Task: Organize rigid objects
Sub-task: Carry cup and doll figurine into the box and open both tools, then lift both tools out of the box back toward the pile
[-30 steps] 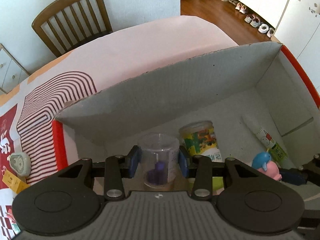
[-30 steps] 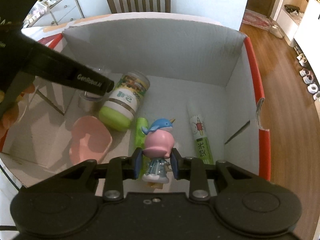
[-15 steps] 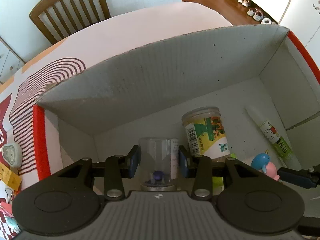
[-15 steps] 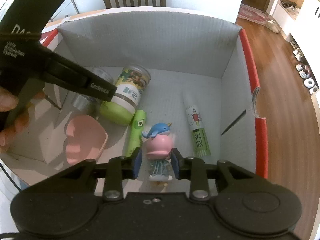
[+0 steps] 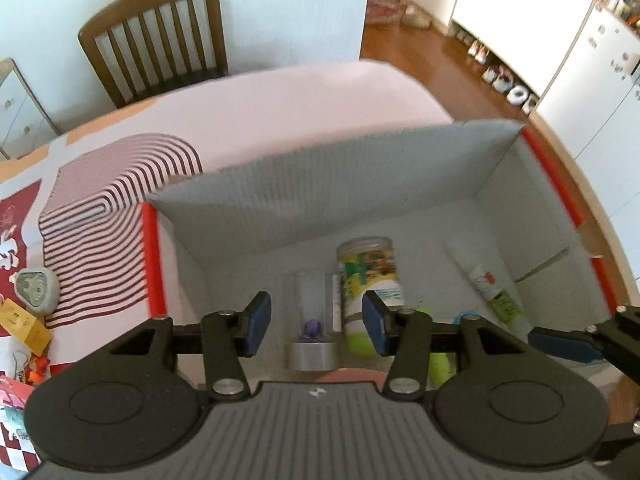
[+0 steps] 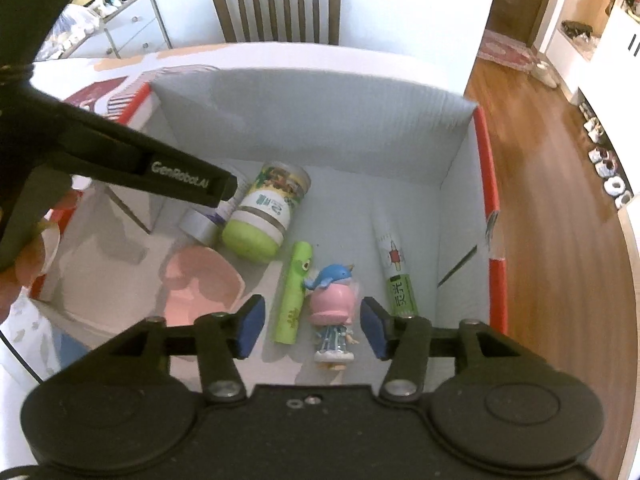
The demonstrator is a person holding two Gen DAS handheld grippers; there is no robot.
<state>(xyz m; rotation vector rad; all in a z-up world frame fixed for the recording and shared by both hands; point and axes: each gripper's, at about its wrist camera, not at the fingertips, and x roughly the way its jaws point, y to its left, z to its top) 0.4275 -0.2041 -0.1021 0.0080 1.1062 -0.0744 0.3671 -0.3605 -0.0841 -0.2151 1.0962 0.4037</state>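
A grey cardboard box [image 5: 320, 200] with red rims holds the objects. My left gripper [image 5: 315, 326] hovers over a clear capsule [image 5: 314, 300] with a silver base and a purple figure inside; it lies on the box floor. The jaws are opening and the pads stand clear of it. My right gripper [image 6: 312, 332] is opening too, around a pink figure with a blue whale hat [image 6: 332, 308] that stands free on the floor of the box [image 6: 320, 120]. A green-lidded jar [image 6: 264, 216], green tube [image 6: 294, 292], white tube [image 6: 396, 276] and pink dish [image 6: 200, 280] lie nearby.
The box sits on a table with a striped cloth [image 5: 100, 232]. A grey triangular item [image 5: 34, 290] and a yellow tag [image 5: 20, 320] lie left of the box. A wooden chair [image 5: 160, 40] stands behind. The left gripper's arm [image 6: 160, 168] crosses the box's left side.
Both grippers opened and let go: the capsule now lies on the box floor, the figure stands free. Both grippers rose a little.
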